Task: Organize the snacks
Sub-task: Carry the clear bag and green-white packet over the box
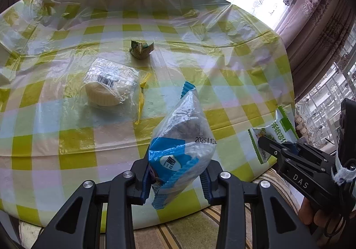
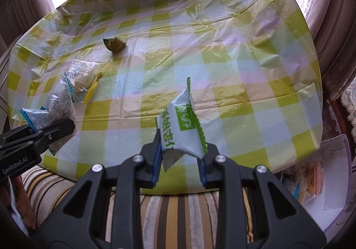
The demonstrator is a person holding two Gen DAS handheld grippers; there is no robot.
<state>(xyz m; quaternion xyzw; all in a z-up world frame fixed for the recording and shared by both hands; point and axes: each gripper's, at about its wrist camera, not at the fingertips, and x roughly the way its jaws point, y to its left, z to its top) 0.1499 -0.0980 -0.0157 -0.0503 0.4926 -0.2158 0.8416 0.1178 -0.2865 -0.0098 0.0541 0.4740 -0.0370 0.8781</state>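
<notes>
Over the near edge of the table [image 1: 66, 137], which is covered by a yellow, white and pale blue checked plastic cloth, two handheld grippers hang side by side, each with a snack in its jaws. The left gripper [image 1: 175, 173] is clamped on the lower end of a blue and clear packet [image 1: 184, 128]; the packet sticks up and away from the fingers, with something dark inside and a printed date on the clear part. The right gripper [image 2: 180, 160] is clamped on a white and green packet [image 2: 180, 124], gripping it near its bottom edge so that its serrated top points up over the cloth. In the left camera's view the right gripper appears at the right edge with that green packet in front of it, and part of a hand [image 1: 311, 215] shows beneath it.

Still lying on the table is a clear-wrapped cake [image 1: 109, 86], round and pale with a barcode label, resting left of centre. Just beside it, on its right, lies a thin yellow strip [image 1: 141, 97]. Farther back, near the middle of the cloth, sits a small crumpled green wrapper [image 1: 141, 49], well apart from both held packets.

Below the table edge there is a striped cushion [image 2: 178, 215] in brown, cream and yellow. To the right of it, low down, stands a clear plastic box [image 2: 329, 182] with some packets inside, though what they are is too blurred to tell.
</notes>
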